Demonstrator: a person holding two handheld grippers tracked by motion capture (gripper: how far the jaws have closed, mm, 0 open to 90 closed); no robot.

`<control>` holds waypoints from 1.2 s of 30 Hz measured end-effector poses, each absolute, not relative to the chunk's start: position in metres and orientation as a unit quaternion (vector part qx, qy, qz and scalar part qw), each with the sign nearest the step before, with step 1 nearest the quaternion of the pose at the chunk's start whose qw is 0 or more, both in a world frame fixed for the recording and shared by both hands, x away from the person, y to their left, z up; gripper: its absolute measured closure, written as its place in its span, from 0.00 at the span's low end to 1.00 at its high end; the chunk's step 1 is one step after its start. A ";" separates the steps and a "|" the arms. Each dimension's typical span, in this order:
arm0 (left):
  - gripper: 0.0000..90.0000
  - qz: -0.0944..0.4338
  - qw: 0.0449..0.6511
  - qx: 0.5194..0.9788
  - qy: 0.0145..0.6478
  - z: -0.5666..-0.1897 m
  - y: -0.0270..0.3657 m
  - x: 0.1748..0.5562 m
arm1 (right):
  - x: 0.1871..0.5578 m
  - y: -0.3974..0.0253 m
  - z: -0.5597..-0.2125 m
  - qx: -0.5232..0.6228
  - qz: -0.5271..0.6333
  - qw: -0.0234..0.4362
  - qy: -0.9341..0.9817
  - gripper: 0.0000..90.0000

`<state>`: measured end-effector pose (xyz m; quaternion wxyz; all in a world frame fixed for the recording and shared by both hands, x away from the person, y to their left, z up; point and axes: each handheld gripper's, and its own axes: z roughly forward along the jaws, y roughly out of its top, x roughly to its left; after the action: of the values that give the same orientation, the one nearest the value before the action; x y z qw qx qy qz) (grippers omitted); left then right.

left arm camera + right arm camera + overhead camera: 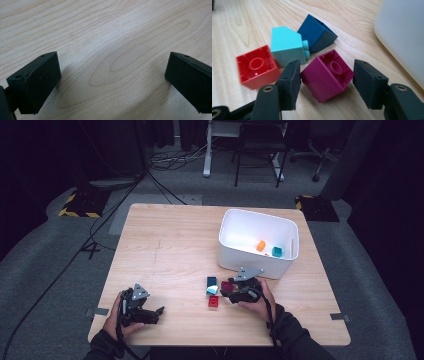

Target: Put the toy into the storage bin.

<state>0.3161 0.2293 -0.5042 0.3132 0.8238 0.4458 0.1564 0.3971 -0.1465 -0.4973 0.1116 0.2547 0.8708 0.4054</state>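
The left gripper [112,80] rests wide open over bare table [105,30]. Between the right gripper's [325,80] parted jaws lies the magenta brick [327,75], touching the left jaw, with a gap at the other; the red brick [257,66] lies just left.

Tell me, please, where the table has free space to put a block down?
Bare wood spans the table left of the white bin, up to the far edge. It is crowded by the right tool: magenta block, red block, turquoise block, dark blue block.
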 end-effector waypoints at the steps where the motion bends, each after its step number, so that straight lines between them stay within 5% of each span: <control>1: 0.01 0.156 0.313 0.824 0.446 -0.504 0.229 0.316 | 0.396 -0.149 -0.496 0.252 0.401 0.115 0.873 0.45; 36: 0.01 0.158 0.314 0.824 0.443 -0.504 0.229 0.316 | 0.345 -0.259 -0.415 0.257 0.456 0.177 0.833 0.45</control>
<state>0.3158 0.2294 -0.5043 0.3144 0.8244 0.4434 0.1577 0.3453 -0.2585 -0.4155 0.1771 0.2573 0.8334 0.4559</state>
